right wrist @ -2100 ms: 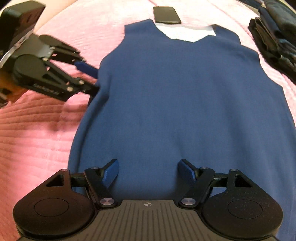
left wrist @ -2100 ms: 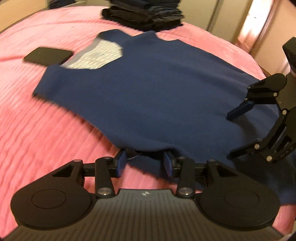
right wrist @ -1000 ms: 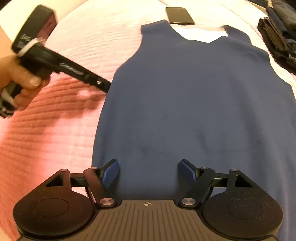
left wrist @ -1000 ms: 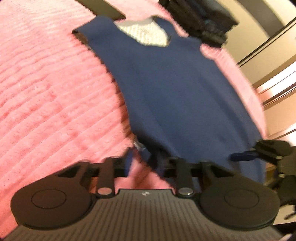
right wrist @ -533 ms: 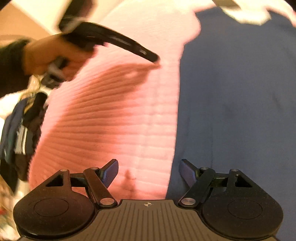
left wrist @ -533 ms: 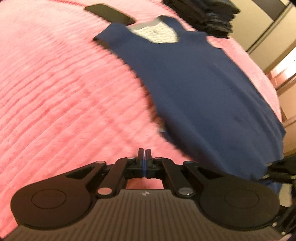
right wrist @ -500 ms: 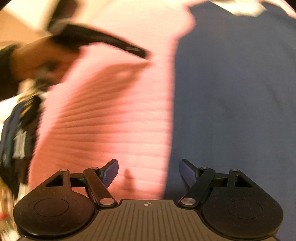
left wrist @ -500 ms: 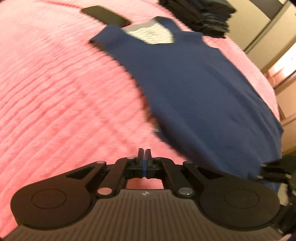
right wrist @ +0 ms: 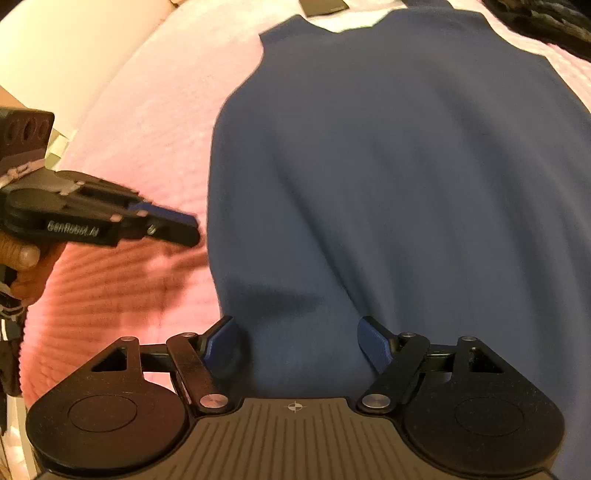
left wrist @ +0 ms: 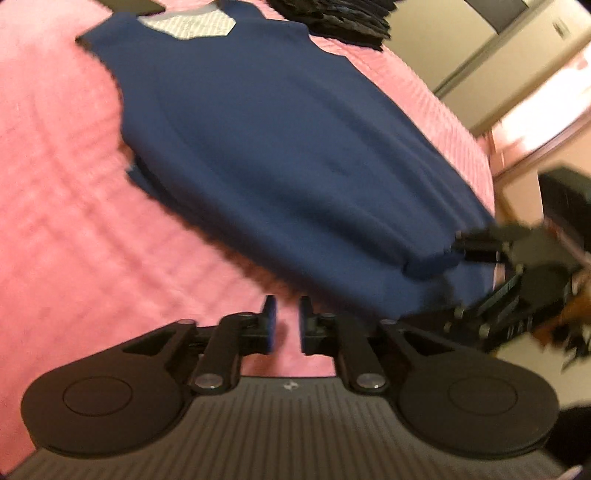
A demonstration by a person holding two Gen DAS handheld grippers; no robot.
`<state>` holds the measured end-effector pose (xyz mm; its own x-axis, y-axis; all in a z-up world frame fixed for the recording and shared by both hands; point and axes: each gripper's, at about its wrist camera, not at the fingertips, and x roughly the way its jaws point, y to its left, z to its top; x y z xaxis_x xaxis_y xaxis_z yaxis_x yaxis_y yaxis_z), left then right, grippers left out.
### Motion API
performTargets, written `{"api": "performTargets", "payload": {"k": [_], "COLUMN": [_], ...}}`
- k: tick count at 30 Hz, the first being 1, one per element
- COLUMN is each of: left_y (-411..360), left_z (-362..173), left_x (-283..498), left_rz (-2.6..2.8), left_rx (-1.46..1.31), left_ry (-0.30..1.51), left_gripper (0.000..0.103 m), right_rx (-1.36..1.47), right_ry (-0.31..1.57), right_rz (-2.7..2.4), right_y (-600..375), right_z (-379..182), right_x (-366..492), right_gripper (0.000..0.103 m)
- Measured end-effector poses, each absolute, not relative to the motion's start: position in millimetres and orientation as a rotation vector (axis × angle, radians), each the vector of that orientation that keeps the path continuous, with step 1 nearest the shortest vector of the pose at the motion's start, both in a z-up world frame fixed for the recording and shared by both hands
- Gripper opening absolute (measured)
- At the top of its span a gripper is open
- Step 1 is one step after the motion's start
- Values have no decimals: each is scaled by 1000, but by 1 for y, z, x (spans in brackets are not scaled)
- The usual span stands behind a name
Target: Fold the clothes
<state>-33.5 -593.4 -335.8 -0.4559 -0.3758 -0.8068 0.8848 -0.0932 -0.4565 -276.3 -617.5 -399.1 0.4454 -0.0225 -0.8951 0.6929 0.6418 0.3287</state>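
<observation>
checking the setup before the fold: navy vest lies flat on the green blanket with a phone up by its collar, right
Not quite: the blanket is pink, not green, as the right wrist view shows. The rest holds: the navy vest lies flat on it, with the phone up by its collar.

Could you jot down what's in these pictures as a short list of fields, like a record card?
Surface: pink bedspread
Garment: dark blue sleeveless top, spread flat, neck end away from the cameras
Left tool: slightly open, empty, over the bedspread beside the top's edge
Right tool: open, over the top's bottom hem
Other items: black phone; pile of dark clothes
</observation>
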Motion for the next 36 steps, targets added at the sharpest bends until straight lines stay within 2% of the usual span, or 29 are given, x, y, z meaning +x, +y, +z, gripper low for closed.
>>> {"api": "performTargets", "payload": {"k": [4,6,8,13,18,20,23,31,33,36], "left_y": [-599,-599,-596,-591,-622,-642,-653,-658,-672,-702], "left_z": [-349,-353,-351,-326,-311,-319,-345,-315,-305,-291], "left_x": [-42,-43,-39,-9,-4,-12,-17,32,36,32], "left_rz": [-1638,-1609,-1584,-1561,-1658,-1678,-1608,-1491,-1502,-1520], "left_rx": [611,656,699,629,573,651,875,835,833,835], "left_ry": [1271,1252,1207,1131,1007,987,967,938,898,825], "left_gripper": [15,1,0,0,3,5,6,8,12,26], "right_rx": [713,687,665,627,694,743,751,691,631,546], "right_ry": [1069,1102,1138,1084,1095,1096,1139,1104,1099,1079], "right_rz": [-514,-510,-516,-416,-317,-287,-256,-354,-362,-383], "right_y": [-598,-588,-578,-558,-542,-542,-543,-593,-617,-666], "right_z": [-396,-395,-394,-386,-405,-411,-407,-377,-368,-362], "right_x": [-280,-281,-283,-275,-262,-267,-271,-291,-287,-279], "right_gripper": [76,76,76,76,76,93,94,94,94,94]}}
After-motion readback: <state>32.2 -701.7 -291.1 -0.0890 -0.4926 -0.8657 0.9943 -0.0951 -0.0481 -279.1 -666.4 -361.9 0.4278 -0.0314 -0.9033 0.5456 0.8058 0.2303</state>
